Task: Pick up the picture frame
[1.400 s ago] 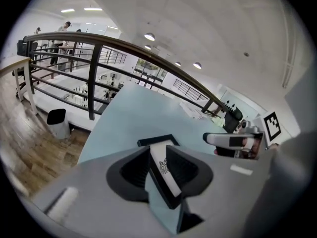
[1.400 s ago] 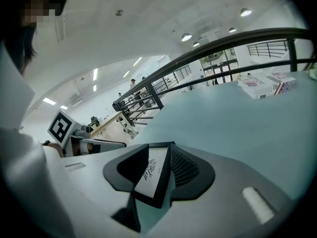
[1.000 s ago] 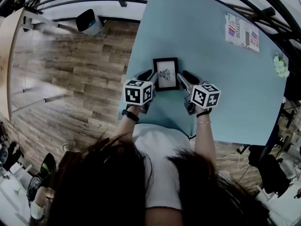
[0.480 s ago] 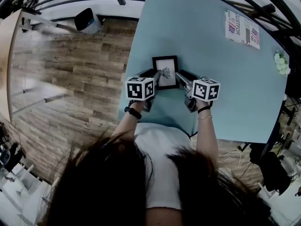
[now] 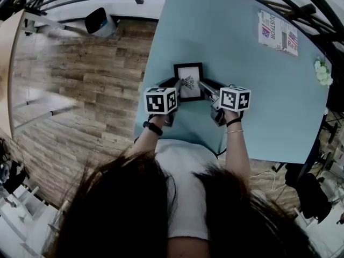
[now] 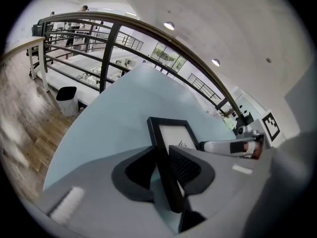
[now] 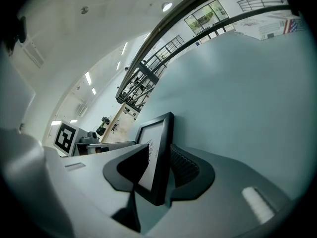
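A small black picture frame (image 5: 189, 81) with a white print lies on the light blue table (image 5: 242, 63), near its front edge. My left gripper (image 5: 174, 85) holds the frame's left side and my right gripper (image 5: 206, 86) holds its right side. In the left gripper view the frame (image 6: 171, 133) has its black edge clamped between the jaws of the left gripper (image 6: 166, 171). In the right gripper view the frame (image 7: 154, 140) stands on edge between the jaws of the right gripper (image 7: 158, 166). I cannot tell whether it is off the table.
A printed sheet (image 5: 277, 32) lies at the table's far right, and white flowers (image 5: 322, 72) sit at its right edge. Wooden floor (image 5: 80, 90) lies to the left, with a small bin (image 5: 100, 21) by a railing.
Both grippers have moved inward from beside the frame, and their jaws now clamp its left and right edges. The frame has shifted slightly away from me.
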The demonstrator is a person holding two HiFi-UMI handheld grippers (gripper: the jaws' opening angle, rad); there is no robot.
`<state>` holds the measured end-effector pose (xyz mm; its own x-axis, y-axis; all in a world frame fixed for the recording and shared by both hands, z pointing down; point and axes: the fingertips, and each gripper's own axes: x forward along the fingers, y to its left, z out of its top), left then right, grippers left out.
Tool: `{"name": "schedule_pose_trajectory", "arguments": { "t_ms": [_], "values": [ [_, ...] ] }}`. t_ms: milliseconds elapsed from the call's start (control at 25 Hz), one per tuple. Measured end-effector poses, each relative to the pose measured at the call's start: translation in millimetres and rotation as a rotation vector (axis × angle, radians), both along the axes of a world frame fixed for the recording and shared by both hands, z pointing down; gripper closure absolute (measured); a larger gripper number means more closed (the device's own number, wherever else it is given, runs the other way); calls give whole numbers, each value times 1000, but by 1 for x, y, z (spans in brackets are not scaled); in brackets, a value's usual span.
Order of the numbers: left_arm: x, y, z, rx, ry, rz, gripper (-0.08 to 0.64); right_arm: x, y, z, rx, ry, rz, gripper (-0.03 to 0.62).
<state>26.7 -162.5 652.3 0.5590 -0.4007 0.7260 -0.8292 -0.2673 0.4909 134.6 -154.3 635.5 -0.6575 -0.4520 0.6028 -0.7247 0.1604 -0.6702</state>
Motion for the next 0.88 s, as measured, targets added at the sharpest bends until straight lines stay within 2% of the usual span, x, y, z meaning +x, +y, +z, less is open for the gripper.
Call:
{"name": "schedule_pose_trajectory", "arguments": {
  "t_ms": [240,400,600,760,880],
  "values": [
    [-3,-1,0,-24,47,-18,422,-2,1,0,-38,-45,-15,482],
    [-2,-1,0,-30,51,-19,422,-8,2,-1,-107,-116,-36,482],
    [-3,-2,-1,-45,73,-20,422,-8,1,-2,-193,-251,-28,482],
    [-3,-2,2,-70,96,-24,423,-16,0,-3,-266,-343,-84,482],
    [-3,0,3,-84,106,-28,423,-19,1,-4,-305,-372,-119,482]
  ]
}}
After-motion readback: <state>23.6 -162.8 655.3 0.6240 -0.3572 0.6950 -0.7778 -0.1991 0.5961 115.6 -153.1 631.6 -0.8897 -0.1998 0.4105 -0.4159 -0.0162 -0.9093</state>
